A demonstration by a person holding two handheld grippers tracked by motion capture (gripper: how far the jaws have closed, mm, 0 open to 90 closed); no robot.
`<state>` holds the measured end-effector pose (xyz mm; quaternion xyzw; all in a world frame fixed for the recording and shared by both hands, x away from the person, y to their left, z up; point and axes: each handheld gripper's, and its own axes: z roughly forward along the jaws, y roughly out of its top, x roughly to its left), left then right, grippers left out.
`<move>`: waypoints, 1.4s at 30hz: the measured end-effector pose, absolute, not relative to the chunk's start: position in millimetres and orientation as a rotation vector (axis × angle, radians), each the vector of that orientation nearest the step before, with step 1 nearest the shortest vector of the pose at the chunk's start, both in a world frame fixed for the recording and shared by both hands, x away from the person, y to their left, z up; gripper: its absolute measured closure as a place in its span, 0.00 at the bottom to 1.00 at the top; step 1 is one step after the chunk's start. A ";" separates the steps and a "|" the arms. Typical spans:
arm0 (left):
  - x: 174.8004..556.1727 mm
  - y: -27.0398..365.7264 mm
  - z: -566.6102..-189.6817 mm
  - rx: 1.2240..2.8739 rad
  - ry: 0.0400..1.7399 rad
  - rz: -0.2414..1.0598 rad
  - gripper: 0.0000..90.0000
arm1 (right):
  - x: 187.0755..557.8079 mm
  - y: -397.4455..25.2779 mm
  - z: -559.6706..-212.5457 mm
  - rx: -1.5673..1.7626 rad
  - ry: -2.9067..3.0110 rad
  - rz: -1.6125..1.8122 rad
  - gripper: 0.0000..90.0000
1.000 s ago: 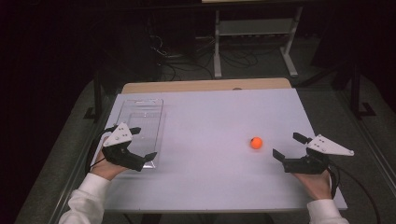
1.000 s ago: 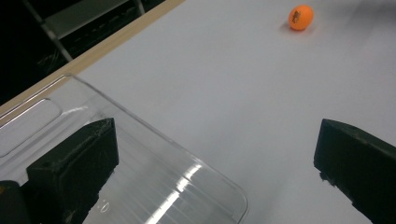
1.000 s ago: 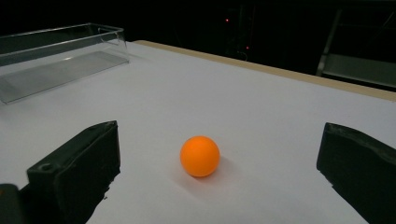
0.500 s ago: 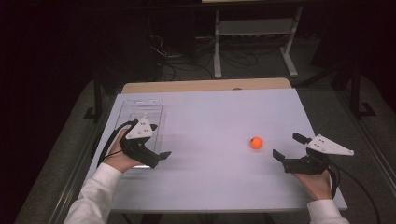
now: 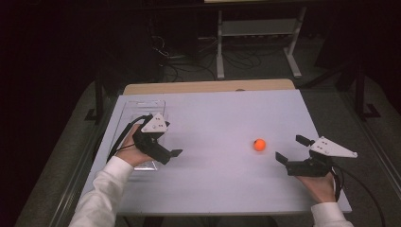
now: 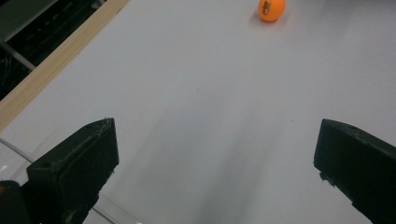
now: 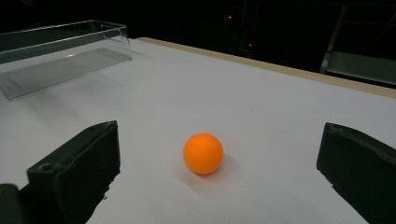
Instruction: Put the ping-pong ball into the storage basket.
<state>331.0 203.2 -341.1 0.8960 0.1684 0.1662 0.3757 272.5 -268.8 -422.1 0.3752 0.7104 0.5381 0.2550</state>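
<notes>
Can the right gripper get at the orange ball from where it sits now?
Probably yes. The right gripper is open and faces the orange ball, which lies free on the white table just ahead, between the lines of its fingers, with nothing between.

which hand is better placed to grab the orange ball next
Right. The right tongs are open and close to the ball, which sits between their jaws in the right gripper view. The left tongs are open too, but much farther away, by the clear tray.
</notes>
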 end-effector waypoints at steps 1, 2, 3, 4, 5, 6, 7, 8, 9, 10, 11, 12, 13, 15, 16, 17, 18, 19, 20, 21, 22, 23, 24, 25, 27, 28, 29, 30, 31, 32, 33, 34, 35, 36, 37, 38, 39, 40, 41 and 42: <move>332.5 201.6 -340.6 2.296 0.426 0.420 0.00 | 272.7 -268.9 -422.3 1.018 1.931 1.461 0.00; 334.1 199.9 -340.2 2.299 0.424 0.416 0.00 | 272.8 -268.8 -422.5 1.020 1.934 1.461 0.00; 335.4 198.1 -339.9 2.302 0.422 0.413 0.00 | 273.3 -268.9 -423.0 1.017 1.938 1.459 0.00; 336.7 196.3 -339.8 2.305 0.420 0.411 0.00 | 273.5 -268.8 -423.4 1.020 1.942 1.458 0.00; 337.9 194.4 -339.7 2.309 0.418 0.408 0.00 | 273.6 -268.7 -423.6 1.020 1.944 1.456 0.00; 339.1 192.4 -339.8 2.314 0.413 0.406 0.00 | 273.4 -268.6 -423.7 1.021 1.945 1.455 0.00; 340.1 190.5 -339.8 2.318 0.412 0.403 0.00 | 273.3 -268.6 -423.6 1.020 1.945 1.455 0.00; 341.2 188.5 -339.9 2.320 0.408 0.402 0.00 | 273.2 -268.6 -423.5 1.020 1.944 1.456 0.00; 342.0 186.5 -339.4 2.327 0.403 0.400 0.00 | 273.2 -268.7 -423.5 1.020 1.943 1.456 0.00; 342.7 184.5 -338.9 2.328 0.397 0.398 0.00 | 273.1 -268.9 -423.4 1.020 1.943 1.455 0.00; 343.4 182.5 -338.3 2.330 0.393 0.397 0.00 | 273.1 -269.1 -423.4 1.019 1.943 1.456 0.00; 343.8 181.0 -337.7 2.332 0.388 0.397 0.00 | 273.1 -269.2 -423.3 1.019 1.942 1.457 0.00; 344.8 178.2 -336.8 2.335 0.381 0.396 0.00 | 272.9 -269.3 -423.2 1.021 1.941 1.458 0.00; 346.3 173.1 -336.0 2.337 0.374 0.393 0.00 | 272.8 -269.5 -423.3 1.022 1.941 1.461 0.00; 347.3 170.3 -335.6 2.339 0.365 0.392 0.00 | 272.8 -269.4 -423.3 1.021 1.942 1.461 0.00; 348.0 167.3 -335.2 2.343 0.360 0.392 0.00 | 272.8 -269.4 -423.4 1.021 1.944 1.461 0.00; 348.8 164.2 -334.9 2.344 0.353 0.389 0.00 | 272.8 -269.4 -423.4 1.020 1.945 1.463 0.00; 349.7 161.2 -334.5 2.349 0.343 0.388 0.00 | 272.7 -269.4 -423.4 1.020 1.945 1.464 0.00; 350.3 159.0 -334.1 2.350 0.339 0.386 0.00 | 272.6 -269.5 -423.3 1.021 1.944 1.466 0.00; 351.4 155.6 -333.3 2.352 0.330 0.383 0.00 | 272.5 -269.5 -423.3 1.022 1.943 1.467 0.00; 352.3 152.9 -332.9 2.350 0.325 0.383 0.00 | 272.6 -269.8 -423.5 1.021 1.942 1.466 0.00; 353.4 150.4 -332.5 2.350 0.318 0.381 0.00 | 272.5 -270.1 -423.6 1.022 1.943 1.465 0.00; 354.4 147.9 -332.3 2.348 0.313 0.377 0.00 | 272.4 -270.3 -423.7 1.024 1.943 1.467 0.00; 355.4 145.5 -332.4 2.349 0.309 0.375 0.00 | 272.3 -270.4 -423.8 1.027 1.941 1.469 0.00; 357.6 141.2 -333.6 2.355 0.298 0.365 0.00 | 271.9 -271.2 -424.2 1.031 1.938 1.472 0.00; 359.2 139.2 -334.7 2.356 0.293 0.362 0.00 | 271.8 -271.6 -424.4 1.031 1.937 1.471 0.00; 360.7 137.1 -336.2 2.356 0.296 0.356 0.00 | 271.7 -272.0 -424.5 1.033 1.937 1.472 0.00; 362.7 135.1 -337.6 2.360 0.293 0.354 0.00 | 271.9 -272.5 -424.7 1.034 1.934 1.474 0.00; 364.0 132.9 -339.1 2.363 0.294 0.352 0.00 | 272.0 -273.0 -424.9 1.036 1.934 1.473 0.00; 365.1 130.5 -340.3 2.364 0.292 0.349 0.00 | 272.0 -273.4 -425.0 1.036 1.934 1.472 0.00; 366.0 128.2 -341.1 2.367 0.287 0.347 0.00 | 271.9 -273.7 -424.9 1.036 1.934 1.471 0.00; 366.8 126.1 -341.5 2.371 0.277 0.345 0.00 | 271.8 -274.0 -424.9 1.036 1.934 1.472 0.00; 367.2 124.0 -341.8 2.375 0.272 0.343 0.00 | 271.7 -274.1 -424.9 1.035 1.934 1.472 0.00; 367.8 122.1 -341.9 2.374 0.265 0.341 0.00 | 271.7 -274.1 -425.0 1.034 1.935 1.469 0.00; 368.2 120.5 -341.9 2.375 0.264 0.339 0.00 | 271.7 -274.1 -424.9 1.034 1.935 1.467 0.00; 368.9 119.4 -341.4 2.377 0.259 0.339 0.00 | 271.7 -274.1 -425.0 1.034 1.935 1.467 0.00; 369.6 118.3 -341.4 2.376 0.258 0.338 0.00 | 271.7 -274.1 -425.0 1.035 1.935 1.467 0.00; 370.5 117.4 -341.2 2.380 0.254 0.339 0.00 | 271.6 -274.0 -425.0 1.034 1.936 1.466 0.00; 371.3 116.5 -341.5 2.381 0.254 0.338 0.00 | 271.7 -273.9 -425.0 1.033 1.937 1.464 0.00; 372.1 115.7 -341.8 2.385 0.254 0.335 0.00 | 271.8 -273.8 -425.1 1.033 1.938 1.463 0.00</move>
